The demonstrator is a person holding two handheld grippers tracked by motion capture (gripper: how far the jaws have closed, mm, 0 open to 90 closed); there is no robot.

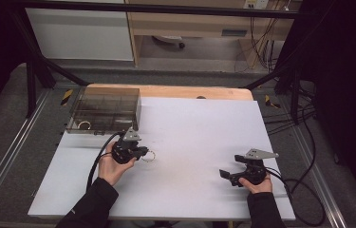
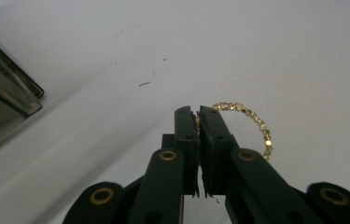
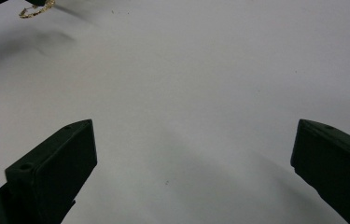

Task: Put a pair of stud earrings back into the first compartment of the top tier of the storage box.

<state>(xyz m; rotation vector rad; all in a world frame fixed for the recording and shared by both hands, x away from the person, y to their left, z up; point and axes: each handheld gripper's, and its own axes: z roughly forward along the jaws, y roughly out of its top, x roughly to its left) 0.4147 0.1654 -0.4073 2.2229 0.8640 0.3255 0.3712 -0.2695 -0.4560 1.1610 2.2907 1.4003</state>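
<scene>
My left tool (image 2: 197, 122) pinched gold chain bracelet (image 2: 252, 125) by edge, just above white worktop (image 1: 194, 142), likely to carry it to clear divided box (image 1: 104, 110). Right tool (image 3: 193, 158) spread wide, idle, out of way.

Gold beaded bracelet (image 2: 252, 122); black left gripper (image 2: 198, 122); white table (image 1: 199, 137); smoky translucent box (image 1: 104, 110).

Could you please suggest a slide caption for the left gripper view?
Left gripper shut on a gold bracelet above the white table, near a clear compartment box.
</scene>
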